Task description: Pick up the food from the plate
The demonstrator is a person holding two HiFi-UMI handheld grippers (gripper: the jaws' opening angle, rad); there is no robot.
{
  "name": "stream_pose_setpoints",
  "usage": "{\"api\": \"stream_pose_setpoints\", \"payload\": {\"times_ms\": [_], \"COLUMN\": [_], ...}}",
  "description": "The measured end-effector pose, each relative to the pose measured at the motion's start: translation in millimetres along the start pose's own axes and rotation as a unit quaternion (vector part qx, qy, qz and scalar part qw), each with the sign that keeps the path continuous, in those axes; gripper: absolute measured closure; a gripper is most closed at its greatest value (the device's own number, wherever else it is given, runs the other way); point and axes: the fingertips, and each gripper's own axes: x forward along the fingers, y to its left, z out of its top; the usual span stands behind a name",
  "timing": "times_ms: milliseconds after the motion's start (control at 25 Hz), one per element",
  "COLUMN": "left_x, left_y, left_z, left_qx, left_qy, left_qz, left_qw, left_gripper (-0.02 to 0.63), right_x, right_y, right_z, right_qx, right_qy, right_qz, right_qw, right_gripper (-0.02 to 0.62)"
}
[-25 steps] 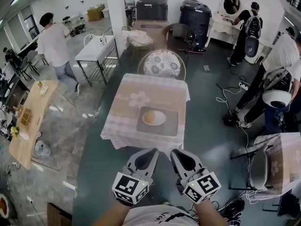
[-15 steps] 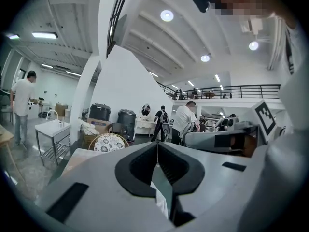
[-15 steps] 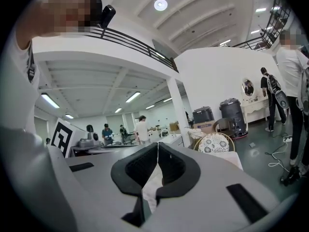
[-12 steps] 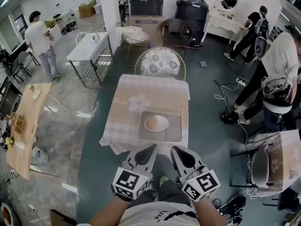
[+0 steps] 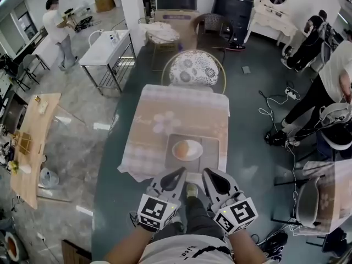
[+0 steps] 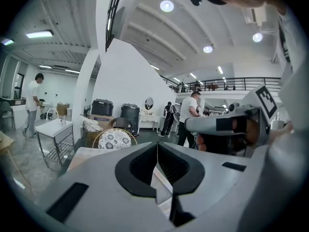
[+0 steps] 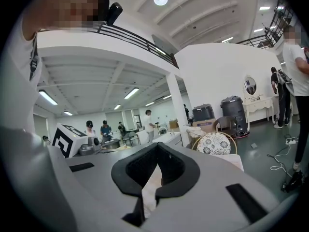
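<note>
Round tan food (image 5: 185, 149) sits on white plate (image 5: 199, 150). Plate sits on grey tray (image 5: 212, 161) at near edge of cloth-covered desk (image 5: 159, 120). Left gripper (image 5: 180, 172) and right gripper (image 5: 207, 172) hover at that edge, jaws fully together on both, nothing between. Shirt print too small to read.

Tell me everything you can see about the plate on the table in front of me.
The plate is small, pale and roughly oval. It looks smooth like ceramic, though it is too small in view to be sure. It lies flat on a grey square mat, close to the near edge of the table and a little right of its middle. A rounded orange-brown piece of food rests on it. Nothing else touches it.
</note>
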Motion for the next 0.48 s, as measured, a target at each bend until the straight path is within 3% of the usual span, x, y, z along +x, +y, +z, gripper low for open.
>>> {"api": "stream_pose_setpoints", "payload": {"times_ms": [480], "left_x": [77.0], "left_y": [58.2], "left_z": [-60.4], "left_qx": [-0.003], "left_qy": [0.044], "left_qz": [0.015], "left_qw": [0.9989], "left_gripper": [0.585], "right_x": [57.8], "right_y": [-52.9], "right_z": [-42.6], "right_qx": [0.041], "right_qy": [0.028], "right_qz": [0.008], "right_qw": [0.999], "right_gripper": [0.580]}}
